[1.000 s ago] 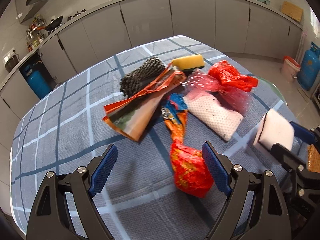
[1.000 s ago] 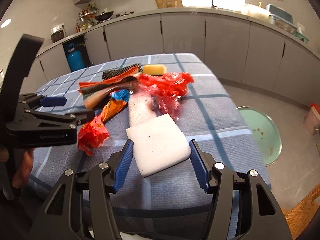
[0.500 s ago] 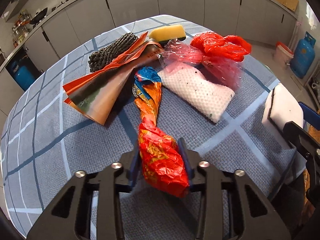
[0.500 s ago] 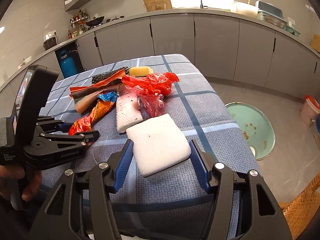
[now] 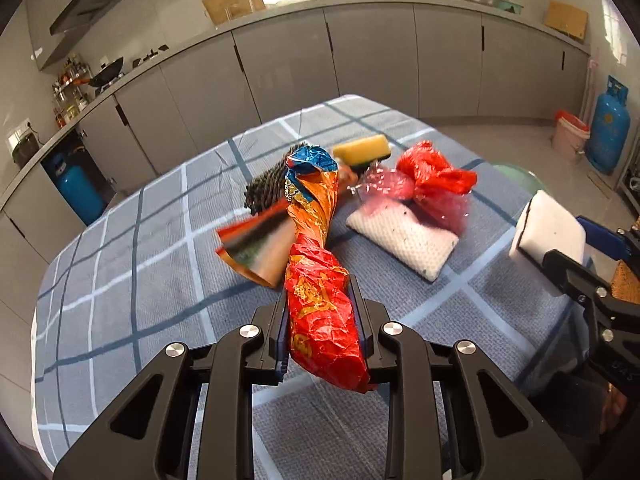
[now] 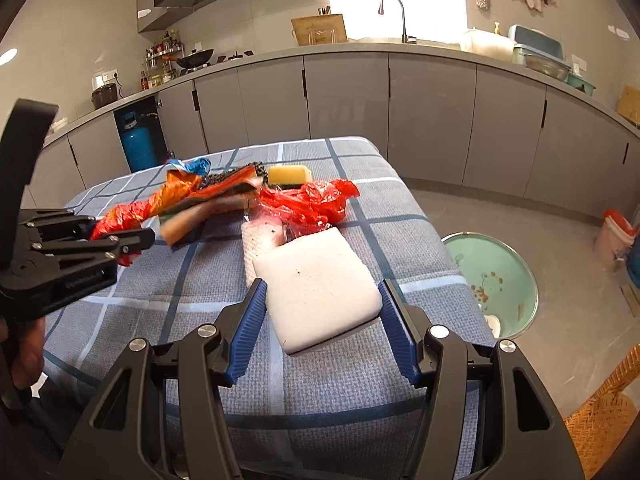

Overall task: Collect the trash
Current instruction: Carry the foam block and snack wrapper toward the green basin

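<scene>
Left gripper [image 5: 320, 316]: jaws have just been closing, now clamped on the red end of a twisted orange-red wrapper [image 5: 316, 280], its blue tip raised over the trash pile. Right gripper [image 6: 322, 320]: jaws pinch a white foam block [image 6: 316, 280] by both sides above the near edge of the checked table [image 6: 360, 384]. On the cloth lie a yellow sponge [image 5: 362, 150], red plastic bag [image 5: 432, 176] and white mesh pad [image 5: 404, 240].
</scene>
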